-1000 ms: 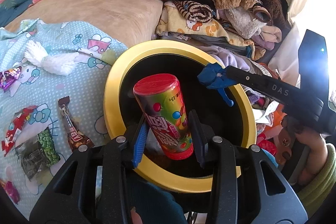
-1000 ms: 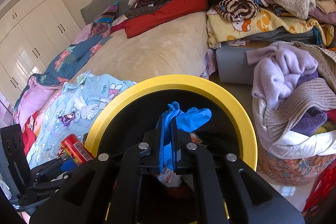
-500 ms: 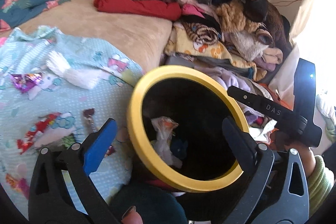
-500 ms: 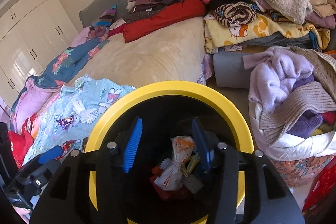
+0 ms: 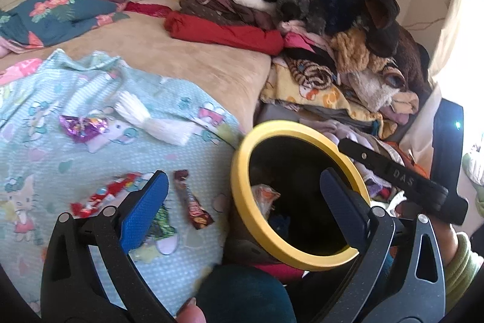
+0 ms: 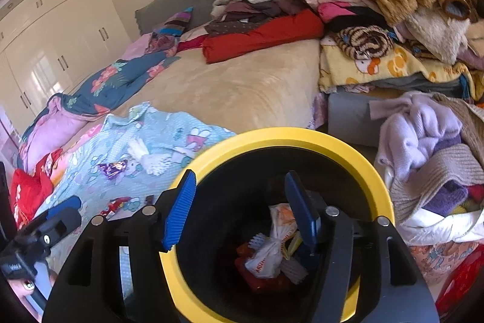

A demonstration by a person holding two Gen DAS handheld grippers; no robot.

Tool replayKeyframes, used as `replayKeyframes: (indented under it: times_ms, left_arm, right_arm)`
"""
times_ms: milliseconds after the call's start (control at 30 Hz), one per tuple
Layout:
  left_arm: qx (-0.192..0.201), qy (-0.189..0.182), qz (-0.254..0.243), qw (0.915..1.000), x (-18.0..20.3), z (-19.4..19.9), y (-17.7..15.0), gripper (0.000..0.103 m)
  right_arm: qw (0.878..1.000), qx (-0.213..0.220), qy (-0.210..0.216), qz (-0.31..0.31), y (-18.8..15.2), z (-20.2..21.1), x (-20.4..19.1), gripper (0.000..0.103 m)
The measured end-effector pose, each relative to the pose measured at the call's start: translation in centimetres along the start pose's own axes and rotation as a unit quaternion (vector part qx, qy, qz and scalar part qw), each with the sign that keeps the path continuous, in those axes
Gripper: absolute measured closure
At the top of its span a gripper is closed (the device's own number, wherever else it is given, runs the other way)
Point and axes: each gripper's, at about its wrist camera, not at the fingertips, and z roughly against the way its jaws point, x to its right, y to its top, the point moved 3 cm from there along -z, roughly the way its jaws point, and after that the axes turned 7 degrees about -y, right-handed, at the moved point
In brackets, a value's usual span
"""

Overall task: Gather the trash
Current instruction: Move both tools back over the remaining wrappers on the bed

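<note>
The red-capped candy tube that was clamped a second ago is no longer held by the left gripper (image 5: 242, 214), whose blue-padded jaws are now spread wide with nothing between them. The blue rubber glove pinched earlier has likewise been let go by the right gripper (image 6: 242, 211); its jaws are opening, empty, above the yellow-rimmed black trash bin (image 6: 357, 153). A white crumpled wrapper (image 6: 272, 247) is seen lying inside the bin. A brown snack wrapper (image 5: 193, 205) is left on the pale blue cartoon-print sheet (image 5: 54, 159), beside the bin.
</note>
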Motion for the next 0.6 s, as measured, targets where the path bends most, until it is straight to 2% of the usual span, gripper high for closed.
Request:
replayKeyframes:
  times_ms: [267, 600]
  left_arm:
    - [0.028, 0.025, 0.016, 0.9992, -2.6, 2.7, 0.9, 0.011]
    - [0.049, 0.051, 0.047, 0.9964, -6.0, 5.4, 1.3, 0.011]
  right_arm:
    - [0.998, 0.009, 0.035, 0.050, -0.5, 0.6, -5.0, 0.037]
    - [0.993, -0.010, 0.067, 0.099, -2.7, 0.4, -10.4, 0.037]
